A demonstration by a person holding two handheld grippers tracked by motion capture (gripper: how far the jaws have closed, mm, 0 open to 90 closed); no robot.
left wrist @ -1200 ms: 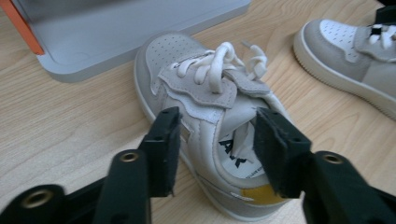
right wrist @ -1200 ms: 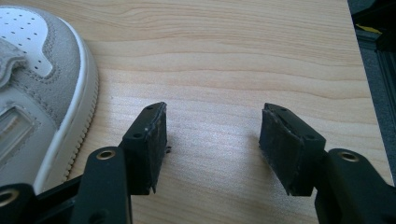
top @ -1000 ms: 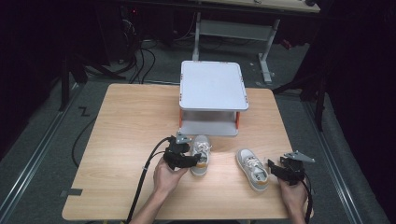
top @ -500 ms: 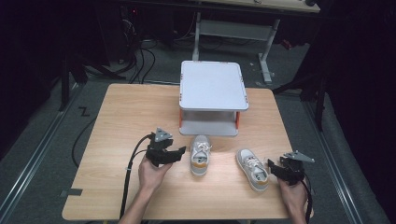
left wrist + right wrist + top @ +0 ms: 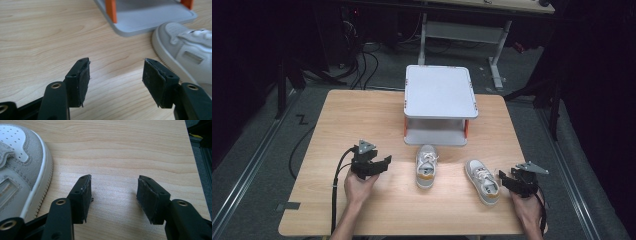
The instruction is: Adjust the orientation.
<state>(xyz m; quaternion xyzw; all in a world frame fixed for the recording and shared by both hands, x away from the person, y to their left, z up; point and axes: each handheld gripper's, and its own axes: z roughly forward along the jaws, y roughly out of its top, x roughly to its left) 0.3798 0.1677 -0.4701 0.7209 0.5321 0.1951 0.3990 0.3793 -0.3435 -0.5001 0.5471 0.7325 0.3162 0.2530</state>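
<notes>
Two grey-and-white sneakers lie on the wooden table [image 5: 352, 115]. One sneaker [image 5: 427, 166] sits in front of the shelf, the other sneaker [image 5: 482, 181] lies to its right. My left gripper [image 5: 386, 162] stands open to the left of the middle sneaker, apart from it. In the left gripper view its jaws [image 5: 116, 62] hold nothing, with the sneaker [image 5: 185, 47] off to the right. My right gripper [image 5: 503, 179] is open just right of the other sneaker. Its jaws [image 5: 113, 178] have just been closing a little over bare wood, beside the sneaker [image 5: 22, 162].
A grey two-level shelf [image 5: 439, 90] with orange posts [image 5: 111, 10] stands at the back middle of the table. Its lower board [image 5: 152, 18] lies close ahead of my left gripper. Bare wood stretches to the left. The table's right edge [image 5: 190, 150] is near my right gripper.
My left gripper has drawn away to the left from the middle sneaker, which stays on the table. The right hand has stayed where it was.
</notes>
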